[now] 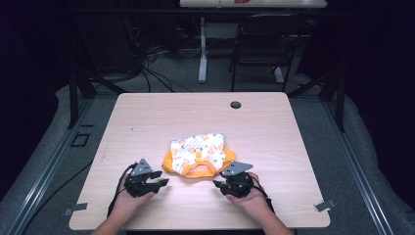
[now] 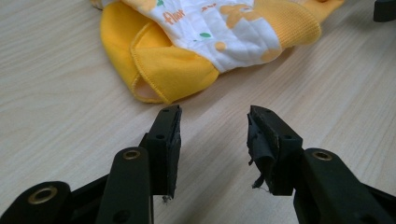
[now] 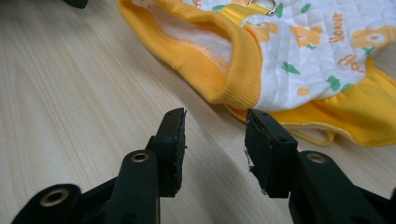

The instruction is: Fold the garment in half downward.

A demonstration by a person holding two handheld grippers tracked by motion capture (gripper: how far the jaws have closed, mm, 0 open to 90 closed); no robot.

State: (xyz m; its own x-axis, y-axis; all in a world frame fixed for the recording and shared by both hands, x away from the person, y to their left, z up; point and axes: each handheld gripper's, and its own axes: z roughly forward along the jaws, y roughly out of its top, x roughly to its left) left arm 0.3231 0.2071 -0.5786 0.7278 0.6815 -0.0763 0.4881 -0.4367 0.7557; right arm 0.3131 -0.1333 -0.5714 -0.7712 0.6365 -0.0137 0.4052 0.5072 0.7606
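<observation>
Centrally, yellow garment (image 1: 198,155) on table (image 1: 274,142), left tongs (image 1: 157,185), right tongs (image 1: 219,185) flanking, both parted, seemingly not touching

Both tongs (image 1: 165,182) (image 1: 217,184) agape, empty

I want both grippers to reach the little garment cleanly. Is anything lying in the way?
Nothing visible: bare table lies between the left gripper, the right gripper and the garment. Both sets of jaws are open.
</observation>
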